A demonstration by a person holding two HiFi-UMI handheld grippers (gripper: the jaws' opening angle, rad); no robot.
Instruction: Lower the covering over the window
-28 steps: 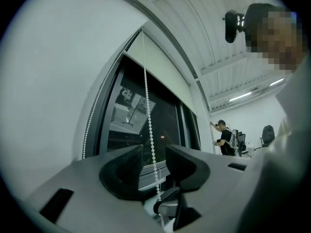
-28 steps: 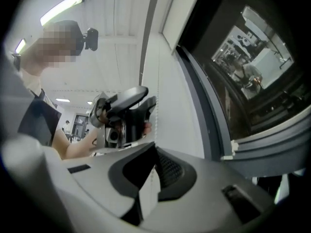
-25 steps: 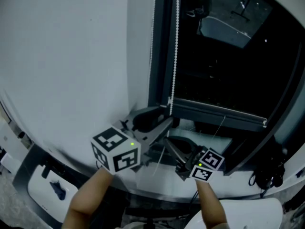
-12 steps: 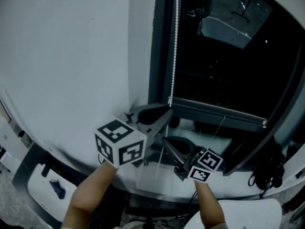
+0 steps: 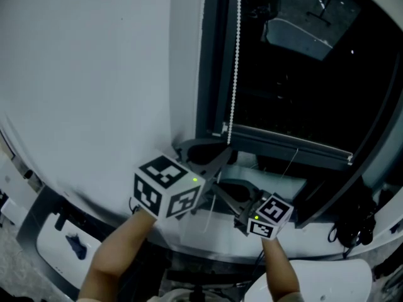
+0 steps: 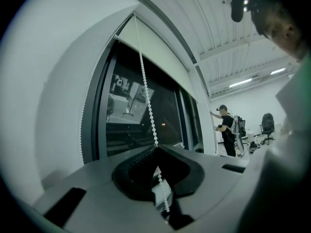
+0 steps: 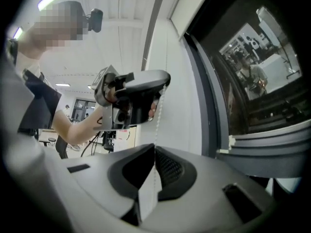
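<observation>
Left gripper (image 6: 155, 148): jaws have just been closing and now meet at the tips with the bead chain (image 6: 146, 91) pinched between them. I read this as a firm grip on the chain, with the pads pressed on it.

Right gripper (image 7: 154, 147): jaws together, also clamped on the chain, lower on the same strand. In the right gripper view the left gripper sits above and beyond the right one, and the chain drops from it into the right jaws.

Chain orientation: the long axis is close to vertical. Above the left jaws it climbs in a straight, taut line to the top corner of the window opening, leaning slightly from plumb. A few beads trail behind the left jaw tips, towards the camera.

A second strand (image 6: 86, 120) hangs to the left of the left gripper, along the window frame, apart from the held one.

Roller blind (image 6: 150, 40): high above the left gripper. Its pale fabric covers only a band along the top of the opening.

The dark window glass (image 5: 302, 93) lies ahead and to the right of both grippers, and the white wall (image 5: 94, 74) is to their left.

A person (image 6: 226, 130) stands far off to the right, down the room.
</observation>
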